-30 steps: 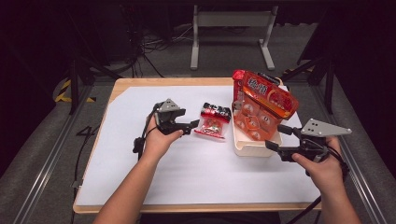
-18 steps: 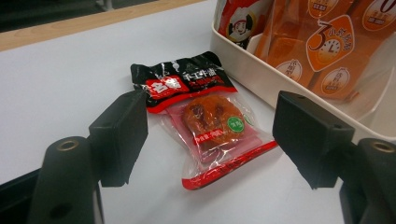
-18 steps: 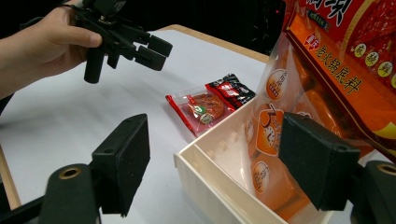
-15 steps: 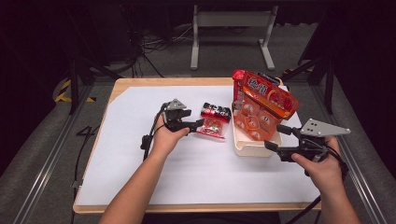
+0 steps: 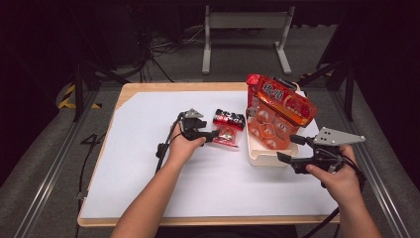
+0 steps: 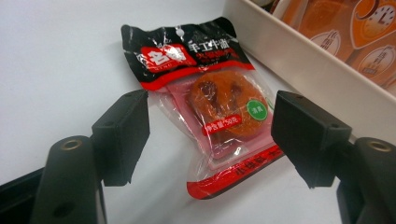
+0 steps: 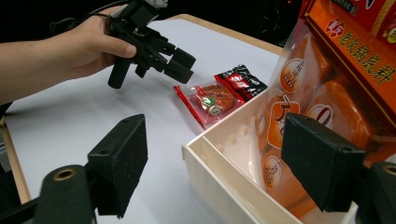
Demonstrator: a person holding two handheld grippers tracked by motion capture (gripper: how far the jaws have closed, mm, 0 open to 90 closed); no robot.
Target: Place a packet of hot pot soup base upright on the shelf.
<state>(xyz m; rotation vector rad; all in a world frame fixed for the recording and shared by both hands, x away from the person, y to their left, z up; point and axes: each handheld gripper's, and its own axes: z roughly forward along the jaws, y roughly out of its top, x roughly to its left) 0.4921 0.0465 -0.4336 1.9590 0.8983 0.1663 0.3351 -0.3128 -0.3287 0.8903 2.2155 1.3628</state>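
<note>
A small snack packet (image 5: 228,128) (image 6: 215,107) (image 7: 219,95), red and black with a clear window, lies flat on the white mat just left of a cream tray (image 5: 257,156) (image 7: 219,179). My left gripper (image 5: 216,135) (image 6: 210,128) (image 7: 180,65) is open, its jaws straddling the packet's near end without touching it. A large orange bag (image 5: 280,111) (image 7: 322,93) stands tilted in the tray. My right gripper (image 5: 286,148) (image 7: 215,163) is open at the tray's near right corner, nothing between its jaws.
The white mat (image 5: 148,148) covers a wooden table (image 5: 124,96). The tray's wall (image 6: 308,56) rises close to the right of the packet. Dark floor, cables and a metal stand (image 5: 245,37) lie beyond the far edge.
My left gripper has moved right across the mat until its jaws reach the packet. The right gripper, tray and bag have stayed put.
</note>
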